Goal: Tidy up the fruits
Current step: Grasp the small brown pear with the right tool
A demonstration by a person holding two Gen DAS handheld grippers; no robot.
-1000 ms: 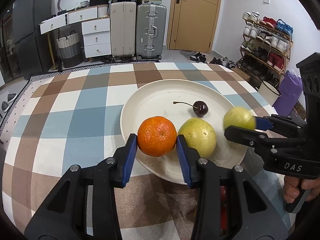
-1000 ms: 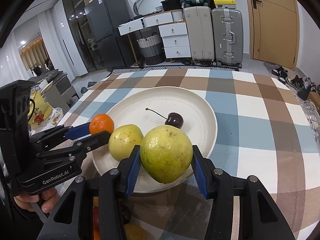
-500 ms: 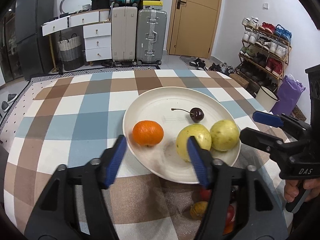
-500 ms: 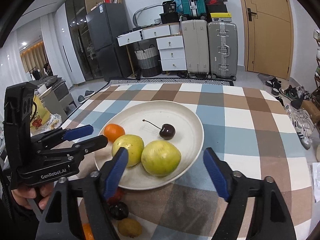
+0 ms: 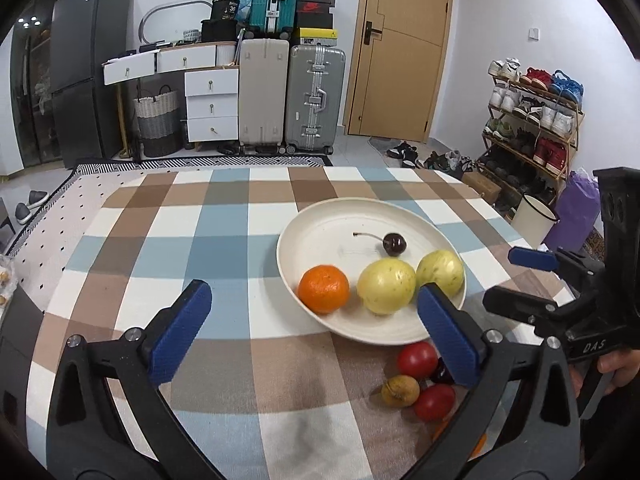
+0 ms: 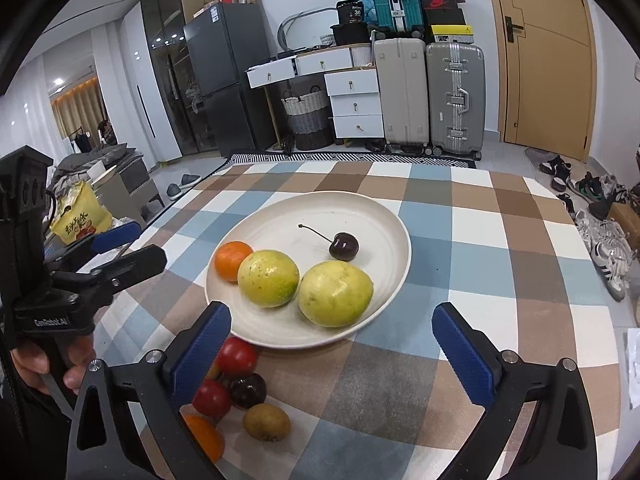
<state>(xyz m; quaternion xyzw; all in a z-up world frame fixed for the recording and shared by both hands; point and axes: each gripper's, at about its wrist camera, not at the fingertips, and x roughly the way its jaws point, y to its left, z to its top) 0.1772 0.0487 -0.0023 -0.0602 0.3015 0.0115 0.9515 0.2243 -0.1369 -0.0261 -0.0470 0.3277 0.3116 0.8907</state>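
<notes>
A cream plate (image 5: 332, 216) (image 6: 384, 216) on the checked tablecloth holds an orange (image 5: 323, 289) (image 6: 232, 260), two yellow-green fruits (image 5: 386, 286) (image 5: 440, 267) (image 6: 268, 278) (image 6: 335, 294) and a dark cherry (image 5: 394, 243) (image 6: 344, 246). My left gripper (image 5: 314, 334) is open and empty, pulled back in front of the plate; it also shows in the right wrist view (image 6: 128, 248). My right gripper (image 6: 334, 358) is open and empty, also back from the plate, seen at right in the left wrist view (image 5: 516, 276).
Loose fruit lies on the cloth just in front of the plate: two red tomatoes (image 6: 236, 356) (image 6: 211, 398), a dark plum (image 6: 248, 390), a brown kiwi (image 6: 267, 422) and an orange piece (image 6: 204, 436). Suitcases, drawers and a shoe rack stand beyond the table.
Both grippers opened, leaving the orange and the yellow-green fruit on the plate, then drew back and up from the plate.
</notes>
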